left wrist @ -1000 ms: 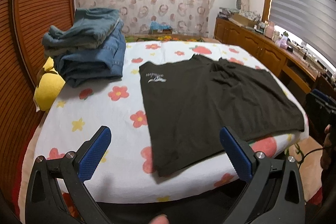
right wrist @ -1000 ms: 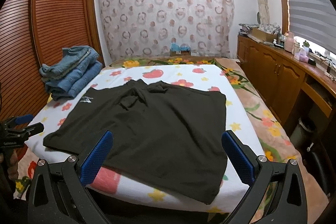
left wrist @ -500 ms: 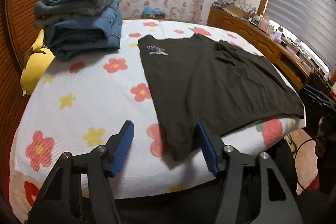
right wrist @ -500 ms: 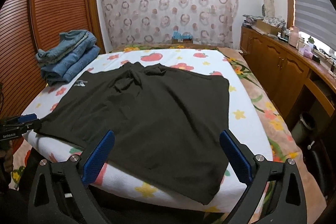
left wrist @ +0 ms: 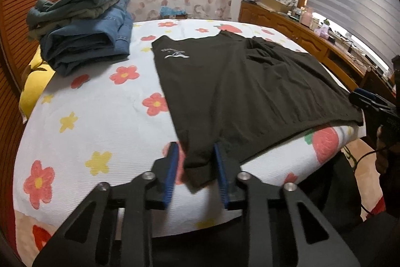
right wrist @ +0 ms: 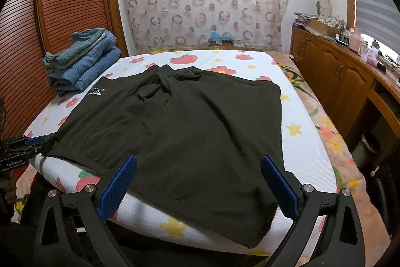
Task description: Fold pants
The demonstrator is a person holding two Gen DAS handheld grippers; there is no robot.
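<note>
Black pants (left wrist: 250, 91) with a small white logo lie spread flat on the flowered bed sheet (left wrist: 100, 116). My left gripper (left wrist: 196, 167) is at the bed's near edge with the pants' near left corner between its blue pads. Its jaws are closing, and a thin gap still shows at the left pad. In the right wrist view the same pants (right wrist: 187, 129) fill the middle. My right gripper (right wrist: 198, 182) stands open just above their near right part, its pads wide apart. The left gripper (right wrist: 27, 144) shows at the far left of that view.
A stack of folded jeans (left wrist: 85, 41) sits at the bed's far left, above a yellow pillow (left wrist: 35, 81). A wooden wardrobe (right wrist: 62, 16) lines the left wall. A low wooden cabinet (right wrist: 337, 81) with clutter on top runs along the right.
My left gripper has dropped to the bed edge and its jaws have narrowed from wide apart to close around the pants' corner. The right gripper has barely moved.
</note>
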